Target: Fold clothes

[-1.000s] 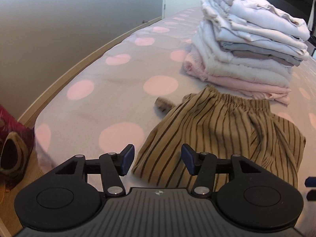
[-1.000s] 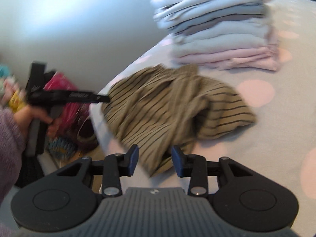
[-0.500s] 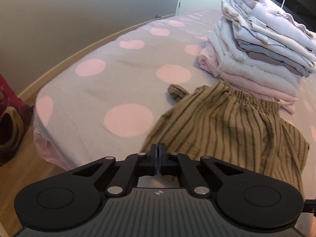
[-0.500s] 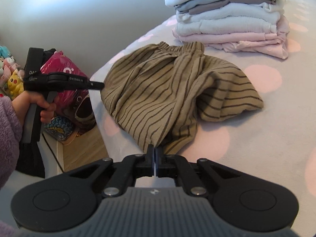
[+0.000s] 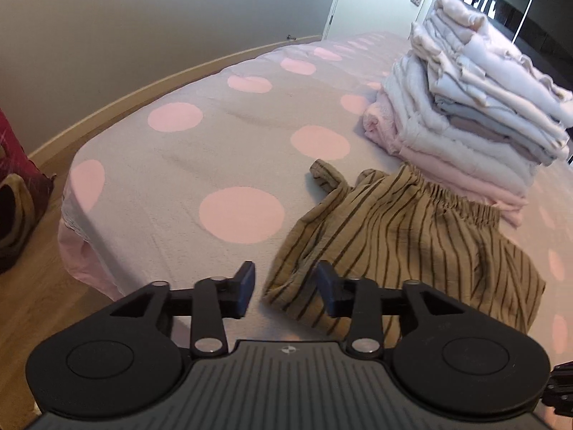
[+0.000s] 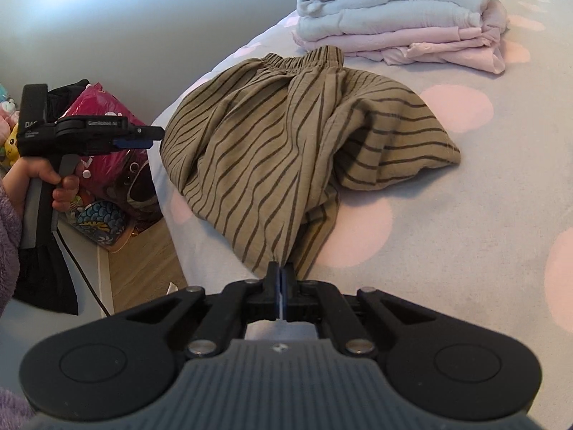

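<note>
Right claw (image 6: 280, 279) clamped on striped shorts' (image 6: 286, 136) hem | left claw (image 5: 286, 288) opening, unpinched hem corner between pads | bed (image 5: 200, 150)

I'm seeing my left gripper (image 5: 286, 292) showing black linkage arms, silver screws, blue pads, a ribbed grey housing; my right gripper (image 6: 280, 283) is looking identical; a fuzzy purple sleeve (image 6: 9, 229) is covering my wrist.

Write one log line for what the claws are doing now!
left claw: opening, empty | right claw: shut on striped shorts hem | pile: untouched
</note>
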Demonstrator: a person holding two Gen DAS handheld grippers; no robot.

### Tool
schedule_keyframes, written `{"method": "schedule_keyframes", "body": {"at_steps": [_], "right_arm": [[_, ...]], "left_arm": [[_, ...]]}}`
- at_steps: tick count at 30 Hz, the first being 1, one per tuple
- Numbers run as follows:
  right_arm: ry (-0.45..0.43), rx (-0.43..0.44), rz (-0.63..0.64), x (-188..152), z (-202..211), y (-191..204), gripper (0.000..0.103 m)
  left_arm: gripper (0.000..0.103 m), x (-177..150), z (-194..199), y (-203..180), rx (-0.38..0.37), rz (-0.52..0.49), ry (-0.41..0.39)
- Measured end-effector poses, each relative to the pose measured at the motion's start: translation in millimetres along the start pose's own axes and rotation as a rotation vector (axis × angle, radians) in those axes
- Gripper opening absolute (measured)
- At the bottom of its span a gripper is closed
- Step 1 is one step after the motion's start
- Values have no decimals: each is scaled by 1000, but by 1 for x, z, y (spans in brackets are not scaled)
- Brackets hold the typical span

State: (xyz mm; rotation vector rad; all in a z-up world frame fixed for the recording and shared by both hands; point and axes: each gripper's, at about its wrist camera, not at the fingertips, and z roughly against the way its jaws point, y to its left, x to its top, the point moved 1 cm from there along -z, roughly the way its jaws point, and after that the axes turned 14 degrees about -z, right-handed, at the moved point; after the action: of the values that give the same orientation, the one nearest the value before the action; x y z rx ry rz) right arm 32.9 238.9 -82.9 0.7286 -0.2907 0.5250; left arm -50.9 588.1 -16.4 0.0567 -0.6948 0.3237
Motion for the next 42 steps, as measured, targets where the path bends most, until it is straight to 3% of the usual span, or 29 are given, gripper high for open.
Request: {"method": "schedule_keyframes", "body": {"at_steps": [5,7,10,14,22,26,28,31,38,40,41,42], "right_arm": [[4,7,-9,0,-1,-2,2],[3,7,-5,1,-1,-2,2],[1,4,9,1,0,-1,1],[10,-14,30,3,4,1,1],[42,-65,41,0,9,-8,0],[40,-70,12,-6,22,-20,0],[18,-71,-11,-10,35,-27,1],[-24,-82,-49,-17,56,-37,3],[-131,-118,-73,-30,110,-51,5],[-164,-136,-61,-35,130,-54,7],[-180,-149,-55,-38,139,-56,12],[-195,-158,-52,-41,148,-58,24]], "left_arm": [[38,-4,-14,-11,-55,12,17],[16,-6,-21,-14,-49,20,32],[1,-5,-24,-16,-11,20,24],[0,4,-21,-22,36,-55,33],[0,8,-22,-25,119,-102,62],[8,12,-13,-28,121,-84,64],[20,14,-4,-33,123,-84,50],[28,18,11,-50,116,-117,21],[32,40,38,-124,16,-255,-19],[40,51,48,-150,-20,-297,-39],[41,57,54,-165,-37,-327,-50],[41,63,60,-180,-51,-361,-62]]}}
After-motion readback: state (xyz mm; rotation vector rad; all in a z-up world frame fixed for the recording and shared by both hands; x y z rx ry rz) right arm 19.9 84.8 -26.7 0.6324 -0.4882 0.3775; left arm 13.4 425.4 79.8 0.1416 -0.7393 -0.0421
